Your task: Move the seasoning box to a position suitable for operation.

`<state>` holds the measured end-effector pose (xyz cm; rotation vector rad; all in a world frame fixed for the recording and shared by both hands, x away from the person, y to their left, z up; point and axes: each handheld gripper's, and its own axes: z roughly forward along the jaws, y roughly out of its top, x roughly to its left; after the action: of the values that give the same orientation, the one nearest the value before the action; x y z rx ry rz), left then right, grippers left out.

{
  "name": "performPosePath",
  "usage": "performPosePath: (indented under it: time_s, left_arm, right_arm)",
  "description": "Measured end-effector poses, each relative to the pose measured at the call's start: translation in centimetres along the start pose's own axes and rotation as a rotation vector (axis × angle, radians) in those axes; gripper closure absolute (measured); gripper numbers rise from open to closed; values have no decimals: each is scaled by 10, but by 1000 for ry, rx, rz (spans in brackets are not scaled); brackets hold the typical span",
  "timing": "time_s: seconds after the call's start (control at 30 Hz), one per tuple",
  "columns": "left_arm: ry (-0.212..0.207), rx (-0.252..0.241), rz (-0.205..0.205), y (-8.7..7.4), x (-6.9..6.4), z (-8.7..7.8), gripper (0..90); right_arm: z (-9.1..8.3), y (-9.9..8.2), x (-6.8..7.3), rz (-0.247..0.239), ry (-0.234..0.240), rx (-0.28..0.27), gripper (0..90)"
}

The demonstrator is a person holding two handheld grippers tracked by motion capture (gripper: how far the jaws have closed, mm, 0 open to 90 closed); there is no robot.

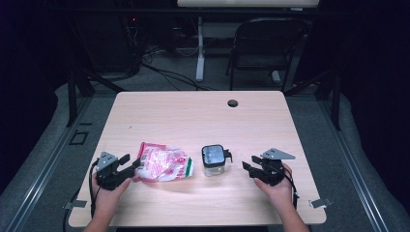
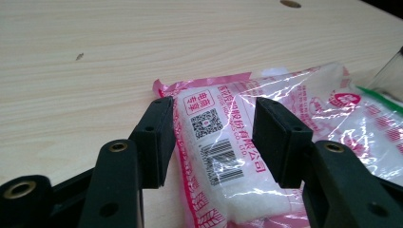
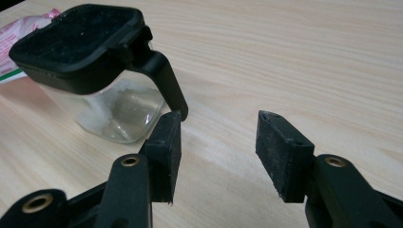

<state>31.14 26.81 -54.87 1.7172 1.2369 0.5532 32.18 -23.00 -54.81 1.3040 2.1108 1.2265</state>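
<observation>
Black jaws of the left gripper [image 2: 211, 142] stand apart astride the near end of the bag [image 2: 223, 156], pads not yet pressing the film; released, then, with the barcode panel between them. The bag [image 1: 163, 163] is a pink-printed clear pouch of white granules, lying flat on the wooden table [image 1: 193, 116], left of centre. To grip well: close on the packed body, not on the loose crinkled seam, or the film will likely slip out. Right gripper [image 3: 216, 142] also spread wide, empty, its left pad just beside the tip of the jar's black lid lever [image 3: 164, 83]. The jar [image 1: 213, 160] stands upright right of the bag, clear glass, black lid on, some white residue inside. Judgement: the right one should steady the jar or work the lever squarely; an off-centre push may tip it. Farther off, a cable hole [image 1: 232, 103] near the table's far edge.
</observation>
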Motion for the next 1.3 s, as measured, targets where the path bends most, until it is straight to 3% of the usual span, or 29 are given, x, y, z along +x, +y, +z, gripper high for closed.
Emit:
performPosePath:
  time_s: [0.2, 0.33, 0.7, 0.8, 1.3]
  left_arm:
    - [10, 7, 12, -1, 0, -1, 495]
    - [15, -5, 21, -2, -1, -1, 483]
    - [6, 0, 27, -3, -1, -2, 483]
    - [6, 1, 33, -3, -1, -2, 483]
    - [31, 7, 40, -8, 0, -9, 487]
  right_arm:
    - [0, 1, 5, -38, 9, -15, 500]
    - [4, 2, 7, -3, -1, -32, 474]
    - [8, 1, 13, 0, 11, 0, 557]
    - [13, 1, 20, -25, 24, 3, 565]
    - [46, 7, 35, -120, -23, 19, 636]
